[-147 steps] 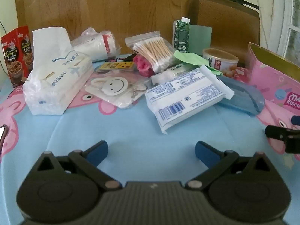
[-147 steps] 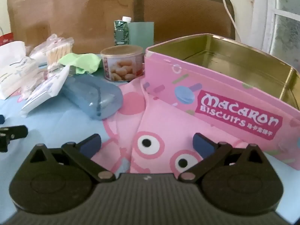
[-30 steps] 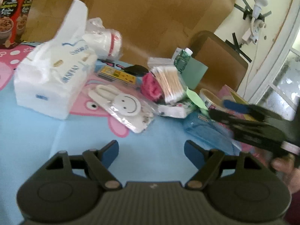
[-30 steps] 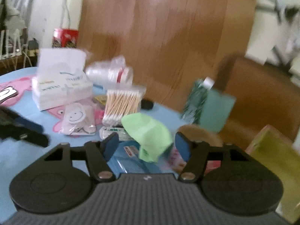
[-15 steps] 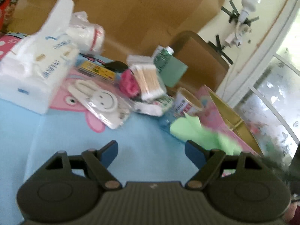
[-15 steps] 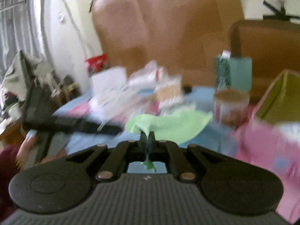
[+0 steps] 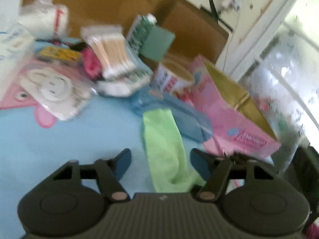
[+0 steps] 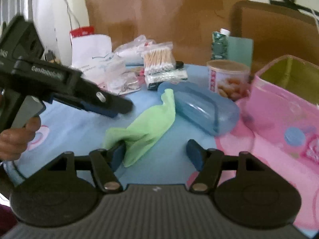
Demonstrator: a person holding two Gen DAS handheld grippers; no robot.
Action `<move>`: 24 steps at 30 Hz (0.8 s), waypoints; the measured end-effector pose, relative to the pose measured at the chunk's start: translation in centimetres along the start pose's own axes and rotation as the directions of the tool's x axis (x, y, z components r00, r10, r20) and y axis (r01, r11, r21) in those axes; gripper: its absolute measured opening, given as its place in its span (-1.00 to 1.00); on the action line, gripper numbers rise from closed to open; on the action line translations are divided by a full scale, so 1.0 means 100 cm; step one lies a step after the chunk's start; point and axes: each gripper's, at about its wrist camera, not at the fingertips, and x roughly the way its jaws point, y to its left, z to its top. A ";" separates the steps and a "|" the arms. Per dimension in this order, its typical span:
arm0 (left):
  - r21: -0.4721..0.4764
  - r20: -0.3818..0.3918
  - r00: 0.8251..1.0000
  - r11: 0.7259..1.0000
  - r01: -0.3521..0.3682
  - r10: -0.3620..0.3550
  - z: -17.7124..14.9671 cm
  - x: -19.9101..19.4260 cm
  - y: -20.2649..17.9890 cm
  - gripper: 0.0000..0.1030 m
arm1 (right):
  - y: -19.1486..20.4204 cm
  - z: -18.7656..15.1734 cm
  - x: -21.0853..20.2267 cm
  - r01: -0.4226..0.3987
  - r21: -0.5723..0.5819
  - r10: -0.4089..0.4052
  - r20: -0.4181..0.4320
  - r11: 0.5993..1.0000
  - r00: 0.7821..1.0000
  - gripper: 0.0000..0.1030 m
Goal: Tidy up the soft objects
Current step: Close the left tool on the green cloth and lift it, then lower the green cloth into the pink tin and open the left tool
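A light green cloth lies stretched out on the blue tablecloth, its far end against a blue plastic case. My right gripper is open, and the cloth's near end lies against its left finger. In the left wrist view the cloth runs between the fingers of my open left gripper. The left gripper also shows from the side in the right wrist view, above the table left of the cloth.
A pink Macaron biscuit tin, open with a gold inside, stands at the right. Behind are a snack can, cotton swabs, a tissue pack, a green carton, a smiley item in plastic and a brown chair.
The right gripper, shut on the green cloth half a second ago, has opened and the cloth now lies on the table. The left gripper has swung right, over the cloth.
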 end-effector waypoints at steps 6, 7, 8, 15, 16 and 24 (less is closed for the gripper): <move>0.085 -0.018 1.000 0.996 -0.023 0.025 0.000 0.015 -0.022 -0.23 | 0.004 0.007 0.018 -0.046 -0.078 0.046 0.000 0.996 0.999 -0.26; 0.096 -0.016 1.000 0.995 -0.023 0.025 0.000 0.014 -0.025 -0.24 | 0.004 0.006 0.017 -0.041 -0.074 0.042 0.007 0.996 0.999 -0.29; 0.104 -0.010 1.000 0.994 -0.015 0.016 0.002 0.012 -0.028 -0.25 | 0.002 0.005 0.014 -0.036 -0.063 0.038 0.026 0.997 0.999 -0.31; 0.253 0.063 0.992 0.964 0.087 -0.107 0.028 0.011 -0.088 -0.26 | -0.013 0.003 -0.040 0.127 -0.019 -0.117 0.265 0.992 0.957 -0.35; 0.278 0.073 0.989 0.955 0.103 -0.128 0.033 0.013 -0.099 -0.26 | -0.017 0.005 -0.048 0.165 -0.013 -0.153 0.296 0.986 0.943 -0.36; 0.425 0.099 0.959 0.883 0.200 -0.265 0.059 0.063 -0.182 -0.21 | -0.065 0.013 -0.086 0.433 0.043 -0.411 0.409 0.900 0.815 -0.55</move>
